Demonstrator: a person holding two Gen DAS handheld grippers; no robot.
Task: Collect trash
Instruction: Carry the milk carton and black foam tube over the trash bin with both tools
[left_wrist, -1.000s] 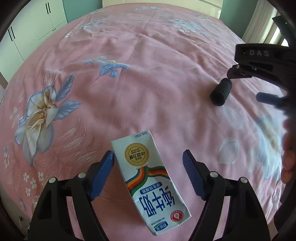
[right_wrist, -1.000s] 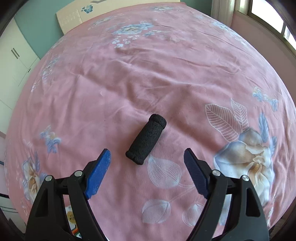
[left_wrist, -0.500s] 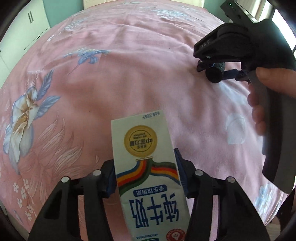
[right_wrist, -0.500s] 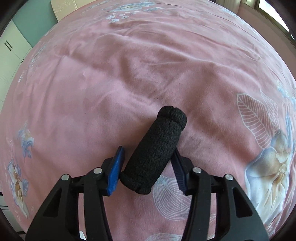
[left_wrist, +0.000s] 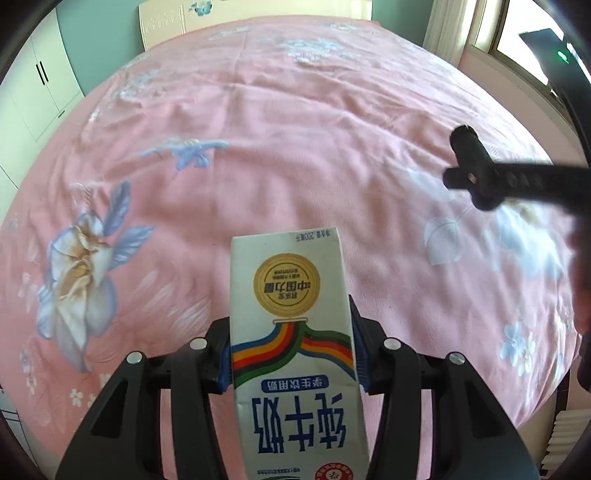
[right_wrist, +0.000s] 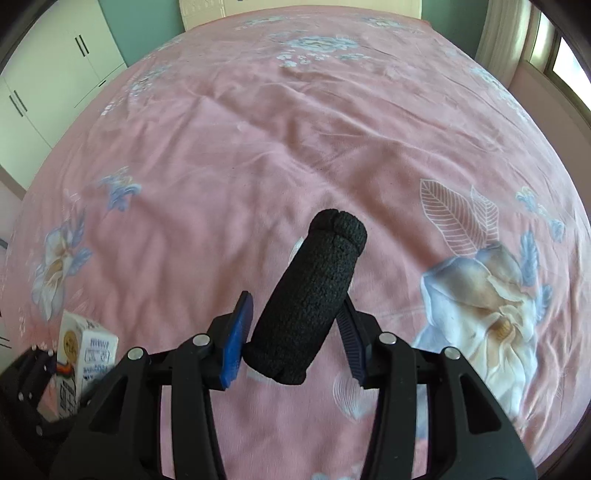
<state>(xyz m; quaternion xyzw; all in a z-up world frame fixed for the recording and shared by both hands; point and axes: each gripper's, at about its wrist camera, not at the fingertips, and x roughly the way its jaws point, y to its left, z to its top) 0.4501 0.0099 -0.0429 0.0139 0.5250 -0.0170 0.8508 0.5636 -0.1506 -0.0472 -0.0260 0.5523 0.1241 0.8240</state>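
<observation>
Gripping the milk carton (left_wrist: 291, 332), the left gripper (left_wrist: 290, 354) was clamped on it; the right gripper (right_wrist: 295, 339) pinched the black foam roll (right_wrist: 314, 295), at two o'clock from the carton above the pink bedspread (left_wrist: 295, 147). Pickup looked done; next called for carrying both to a bin, unseen.

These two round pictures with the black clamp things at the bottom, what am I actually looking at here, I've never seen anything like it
Each picture comes from a wide-angle camera mounted on a hand-held clamp; a person carries one in each hand, with no robot arm involved. The bulging look is just the lens.

In the left hand's view, the left gripper is shut on a white milk carton with a gold seal and rainbow stripes. In the right hand's view, the right gripper is shut on a black foam roll.

Below both is a bed with a pink floral bedspread. Each clamp also shows at the edge of the other's picture.
</observation>
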